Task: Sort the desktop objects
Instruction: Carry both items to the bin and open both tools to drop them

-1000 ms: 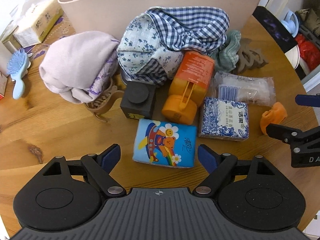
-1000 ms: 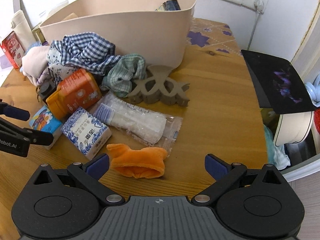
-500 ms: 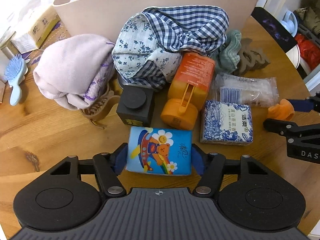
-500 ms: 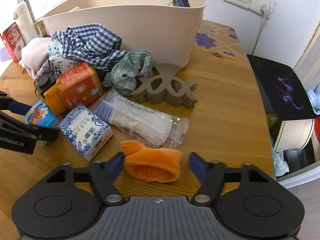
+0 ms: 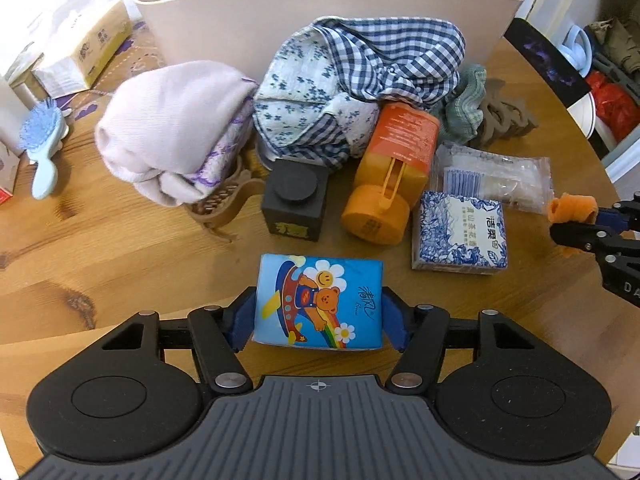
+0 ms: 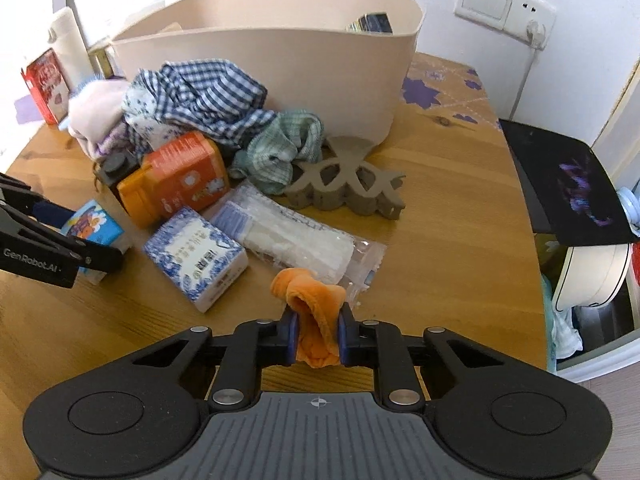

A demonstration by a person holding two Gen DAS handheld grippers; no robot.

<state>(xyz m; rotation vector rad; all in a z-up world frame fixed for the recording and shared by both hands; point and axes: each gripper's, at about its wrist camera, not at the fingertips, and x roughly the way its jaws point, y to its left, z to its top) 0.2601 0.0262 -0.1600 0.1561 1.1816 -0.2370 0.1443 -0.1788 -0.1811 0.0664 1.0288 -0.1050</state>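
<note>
Where both stood wide before, left gripper (image 5: 319,322) jaws clasp blue tissue pack (image 5: 319,307), right gripper (image 6: 319,338) jaws closing, pinching orange cloth (image 6: 316,312)

Wall switch and socket plate (image 6: 505,5), upper right of the right wrist view; a white cord (image 6: 525,76) hangs from its plug. Black mat with a purple pattern (image 6: 576,184), right edge, overhanging the wooden table (image 6: 452,216). White rounded appliance (image 6: 592,276) below the mat. Red bag (image 5: 614,106), far right of the left wrist view, in a cluttered corner.
</note>
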